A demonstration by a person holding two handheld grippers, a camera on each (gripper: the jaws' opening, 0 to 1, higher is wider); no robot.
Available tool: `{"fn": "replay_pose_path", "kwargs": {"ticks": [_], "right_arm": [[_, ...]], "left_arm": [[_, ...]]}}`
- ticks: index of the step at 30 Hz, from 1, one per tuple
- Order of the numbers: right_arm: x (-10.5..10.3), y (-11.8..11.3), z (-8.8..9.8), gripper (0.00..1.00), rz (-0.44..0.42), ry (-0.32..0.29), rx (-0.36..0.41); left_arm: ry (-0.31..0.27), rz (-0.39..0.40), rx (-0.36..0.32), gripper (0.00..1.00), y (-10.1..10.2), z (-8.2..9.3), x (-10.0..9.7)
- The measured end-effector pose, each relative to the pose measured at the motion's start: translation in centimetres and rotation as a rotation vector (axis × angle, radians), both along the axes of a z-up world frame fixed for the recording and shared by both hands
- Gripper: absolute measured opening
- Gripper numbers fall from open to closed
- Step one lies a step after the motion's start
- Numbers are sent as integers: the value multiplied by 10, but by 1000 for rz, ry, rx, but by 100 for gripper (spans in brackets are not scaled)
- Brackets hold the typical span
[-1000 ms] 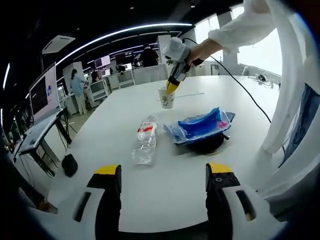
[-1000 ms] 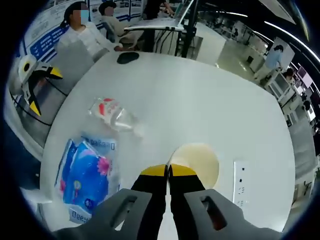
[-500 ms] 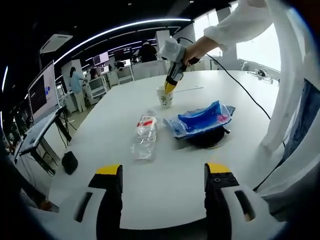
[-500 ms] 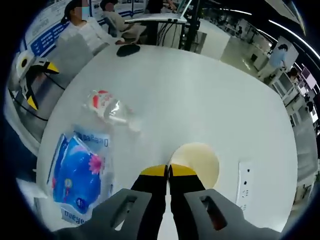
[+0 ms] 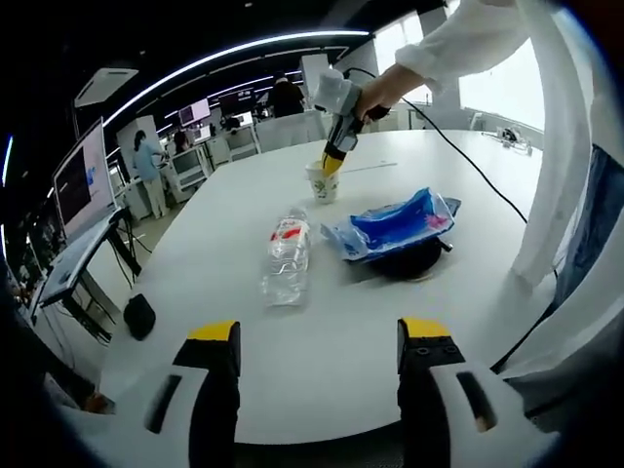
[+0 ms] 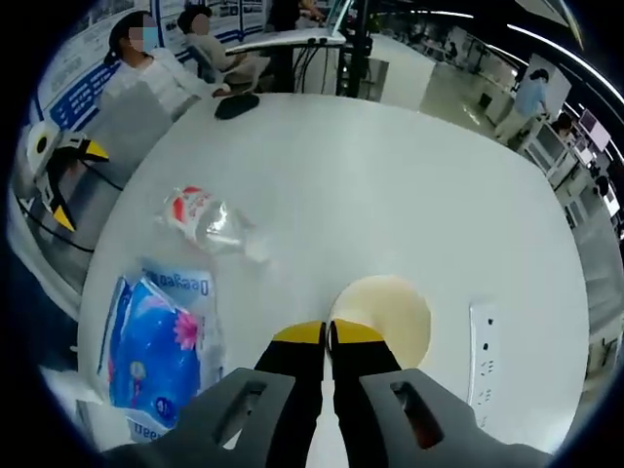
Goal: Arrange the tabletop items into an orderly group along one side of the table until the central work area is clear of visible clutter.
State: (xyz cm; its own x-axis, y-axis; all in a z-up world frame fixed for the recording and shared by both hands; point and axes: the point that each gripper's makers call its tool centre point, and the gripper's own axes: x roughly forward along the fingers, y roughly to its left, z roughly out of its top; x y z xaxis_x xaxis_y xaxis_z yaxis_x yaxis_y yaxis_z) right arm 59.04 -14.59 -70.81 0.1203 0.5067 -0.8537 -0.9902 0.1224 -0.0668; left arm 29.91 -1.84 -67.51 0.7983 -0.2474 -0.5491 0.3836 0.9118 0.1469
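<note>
Table [image 5: 322, 351], white and oval, spreads ahead of our left gripper [image 5: 318, 336], whose jaws stand spread and empty. Beyond them lie a blue tissue pack [image 5: 394, 222] and a clear plastic bottle [image 5: 287, 259] with a red label, on its side. Farther off, our right gripper [image 6: 329, 334] pinches the rim of an upright cream paper cup [image 6: 387, 308]
</note>
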Motion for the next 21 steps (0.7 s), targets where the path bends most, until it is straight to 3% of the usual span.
{"fn": "replay_pose_path", "kwargs": {"ticks": [9, 18, 21], "right_arm": [[4, -2, -1, 0, -25, 0, -3], [10, 0, 1, 12, -37, 6, 16], [7, -1, 4, 22, -34, -8, 10]], "left_arm": [[12, -20, 6, 64, -1, -4, -2], [13, -16, 22, 64, 1, -5, -1], [27, -20, 28, 64, 1, -8, -2]]}}
